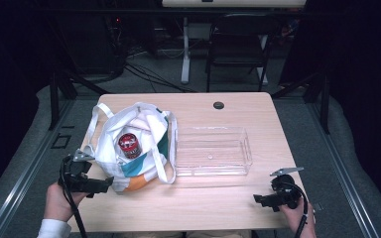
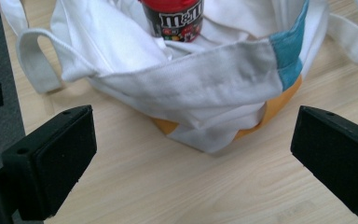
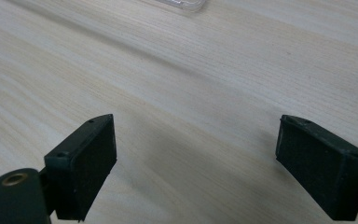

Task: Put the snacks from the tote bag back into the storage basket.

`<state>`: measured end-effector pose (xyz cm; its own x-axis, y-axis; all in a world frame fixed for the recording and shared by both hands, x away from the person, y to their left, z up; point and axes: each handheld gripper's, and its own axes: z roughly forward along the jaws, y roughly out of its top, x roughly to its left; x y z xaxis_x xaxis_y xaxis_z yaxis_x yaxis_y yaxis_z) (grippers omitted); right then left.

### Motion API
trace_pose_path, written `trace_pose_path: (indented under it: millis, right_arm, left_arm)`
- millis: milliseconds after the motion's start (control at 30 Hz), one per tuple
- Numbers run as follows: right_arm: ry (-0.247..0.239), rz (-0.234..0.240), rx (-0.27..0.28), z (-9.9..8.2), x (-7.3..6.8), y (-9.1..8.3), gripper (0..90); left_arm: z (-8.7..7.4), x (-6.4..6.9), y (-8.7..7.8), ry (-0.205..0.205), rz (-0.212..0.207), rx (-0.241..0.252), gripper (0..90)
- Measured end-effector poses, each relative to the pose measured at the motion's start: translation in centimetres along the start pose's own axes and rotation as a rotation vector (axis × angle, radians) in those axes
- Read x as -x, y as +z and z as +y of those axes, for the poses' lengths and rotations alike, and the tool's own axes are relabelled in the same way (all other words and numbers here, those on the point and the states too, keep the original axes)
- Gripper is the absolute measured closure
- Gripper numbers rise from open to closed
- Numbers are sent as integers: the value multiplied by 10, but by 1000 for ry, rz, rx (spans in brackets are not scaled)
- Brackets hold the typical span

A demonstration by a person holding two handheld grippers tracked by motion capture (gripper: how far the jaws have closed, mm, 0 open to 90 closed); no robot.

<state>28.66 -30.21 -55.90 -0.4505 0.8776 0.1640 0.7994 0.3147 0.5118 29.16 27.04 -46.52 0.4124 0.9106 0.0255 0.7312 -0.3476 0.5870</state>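
The white canvas tote bag with teal and orange patches (image 1: 129, 148) sits slumped on the left half of the light wooden table (image 1: 218, 208), mouth open, with a red-lidded M&M's candy tub (image 1: 129, 145) standing inside it, and the left gripper (image 1: 110, 182) is parked right at the bag's near edge with its jaws spread wide, nothing between them. Just right of the bag there's a clear plastic rectangular tray (image 1: 212, 151). The right gripper (image 1: 256, 199) is well off near the front right corner, jaws wide apart too, over bare wood.

Clear plastic tray (image 1: 212, 151) on the wooden table (image 1: 238, 111), folding chair (image 1: 238, 47) behind
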Motion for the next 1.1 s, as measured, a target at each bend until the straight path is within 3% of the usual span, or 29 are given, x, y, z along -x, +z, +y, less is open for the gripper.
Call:
trace_pose_path:
  millis: [433,1100]
  right_arm:
    - [1,-1,0,0,0,0,117]
    - [2,8,1,0,0,1,117]
  left_arm:
    - [32,5,-1,27,-17,43,4]
    - [74,7,19,41,-45,30,4]
